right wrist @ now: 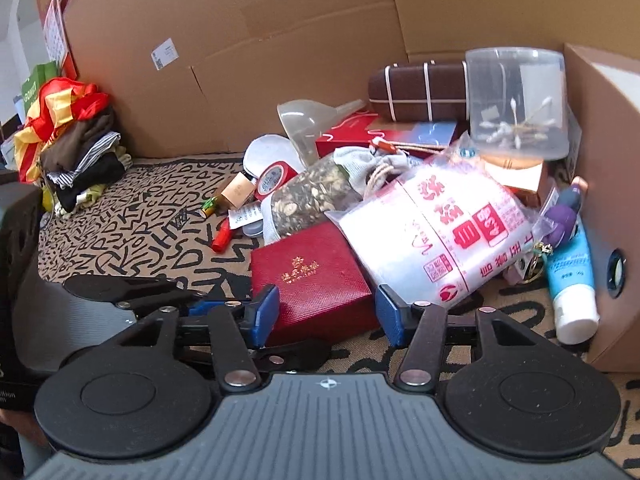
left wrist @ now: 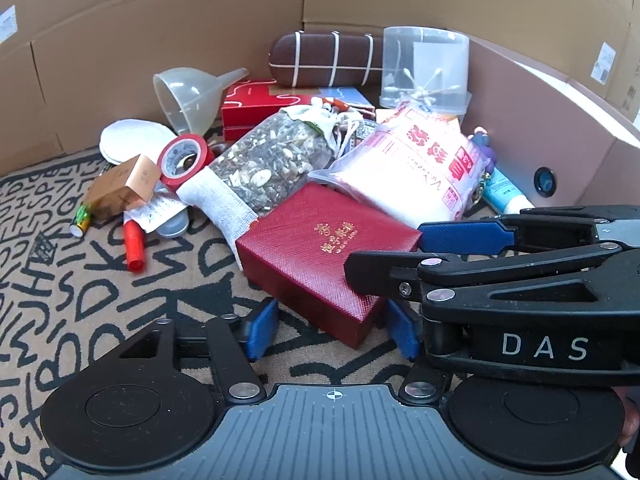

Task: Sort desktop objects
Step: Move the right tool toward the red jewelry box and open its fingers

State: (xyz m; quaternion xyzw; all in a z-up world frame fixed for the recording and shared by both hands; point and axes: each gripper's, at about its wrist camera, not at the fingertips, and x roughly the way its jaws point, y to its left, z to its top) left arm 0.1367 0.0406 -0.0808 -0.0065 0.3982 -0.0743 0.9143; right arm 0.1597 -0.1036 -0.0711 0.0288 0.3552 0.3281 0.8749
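Observation:
A dark red box with gold lettering (left wrist: pixel 320 256) lies at the front of a heap of objects on the patterned mat; it also shows in the right wrist view (right wrist: pixel 308 280). My left gripper (left wrist: pixel 334 330) is open, its blue pads on either side of the box's near corner. My right gripper (right wrist: pixel 326 310) is open too, its blue pads flanking the same box's near end. In the left wrist view the right gripper (left wrist: pixel 404 256) reaches in from the right, over the box's right corner.
Behind the box lie a bag of dried herbs (left wrist: pixel 268 160), a pink-printed plastic bag (left wrist: pixel 424 164), a clear funnel (left wrist: pixel 192 96), red tape (left wrist: pixel 184 160), a red marker (left wrist: pixel 134 246), a brown case (left wrist: pixel 324 58) and a clear tub (left wrist: pixel 424 68). Cardboard walls (left wrist: pixel 160 20) surround the mat. Folded clothes (right wrist: pixel 76 152) lie left.

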